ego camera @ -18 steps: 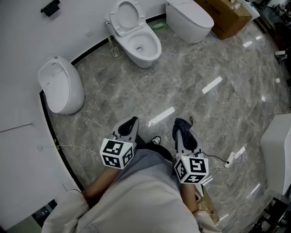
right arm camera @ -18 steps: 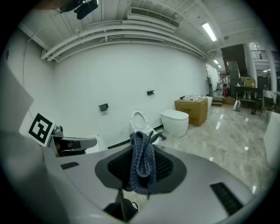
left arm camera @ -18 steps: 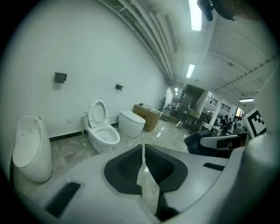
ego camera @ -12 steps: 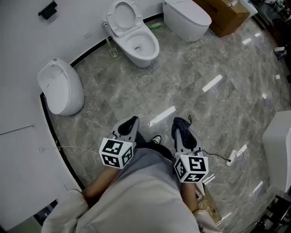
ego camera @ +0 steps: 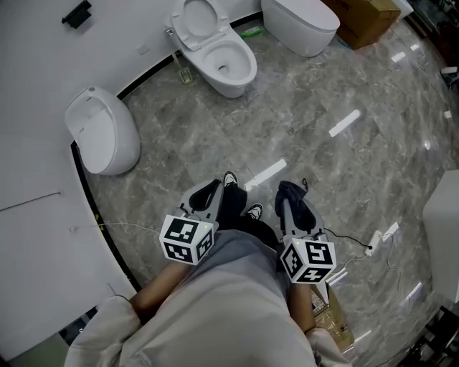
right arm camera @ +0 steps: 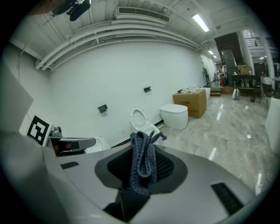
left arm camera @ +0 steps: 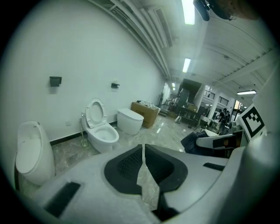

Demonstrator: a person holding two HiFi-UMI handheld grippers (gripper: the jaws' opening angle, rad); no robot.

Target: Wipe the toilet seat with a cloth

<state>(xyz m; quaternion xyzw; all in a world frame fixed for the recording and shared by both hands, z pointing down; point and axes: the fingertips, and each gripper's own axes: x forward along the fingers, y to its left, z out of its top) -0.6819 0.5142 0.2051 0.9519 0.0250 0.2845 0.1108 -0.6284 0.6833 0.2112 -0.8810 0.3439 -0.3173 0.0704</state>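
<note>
1. The right tool [right arm camera: 141, 142] is clamped on a dark grey cloth [right arm camera: 141, 168], bunched between its jaws.
2. The left tool [left arm camera: 143, 152] is closed and empty, near it.
3. Both are held low before the person, well apart from the white toilet [ego camera: 231, 70] across the marble floor [ego camera: 323, 115], its seat [ego camera: 187, 21] raised by the wall.

The grey marble floor [ego camera: 308, 136] carries an open toilet [ego camera: 229, 66], a closed toilet [ego camera: 301, 25] beside it, a cardboard box [ego camera: 362, 21], a white urinal [ego camera: 104, 132] and a power strip [ego camera: 374, 243].
</note>
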